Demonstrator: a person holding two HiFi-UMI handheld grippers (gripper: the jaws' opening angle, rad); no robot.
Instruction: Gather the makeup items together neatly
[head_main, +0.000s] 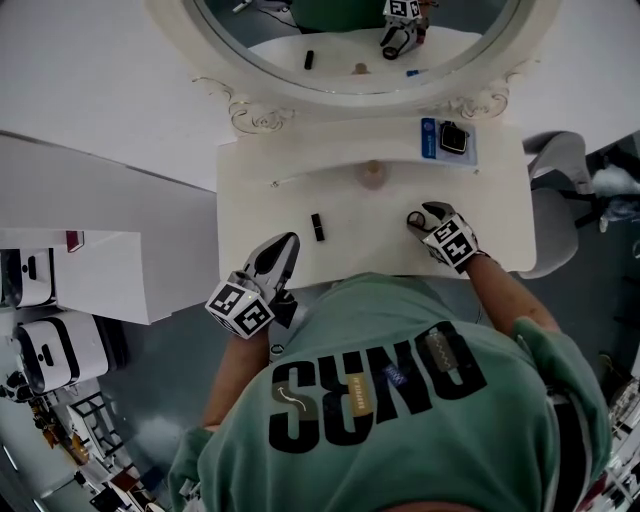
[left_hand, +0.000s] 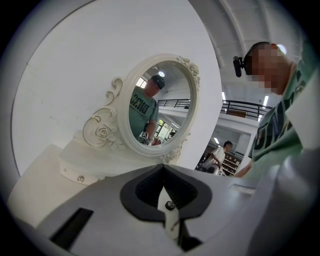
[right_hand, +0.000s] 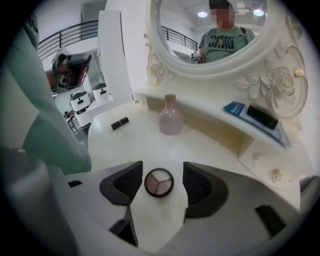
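A round eyeshadow compact (right_hand: 159, 182) with three pinkish pans lies flat on the cream vanity top (head_main: 260, 215). My right gripper (right_hand: 160, 186) stands over it, tilted down, one pad on each side with a small gap to each, so it is open. In the head view that gripper (head_main: 421, 218) hides the compact. A black lipstick (head_main: 318, 226) lies near the table's middle, and shows again as the lipstick (right_hand: 119, 123) at far left. A pink bottle (head_main: 372, 176) stands under the shelf. My left gripper (head_main: 288, 243) hovers at the front edge, its pads (left_hand: 150, 187) pressed together on nothing.
A blue packet (head_main: 447, 139) with a black item on it rests on the raised shelf at right. The oval mirror (head_main: 360, 45) with an ornate frame stands behind. A grey chair (head_main: 555, 215) is at the table's right, and white machines (head_main: 55, 345) stand on the floor at left.
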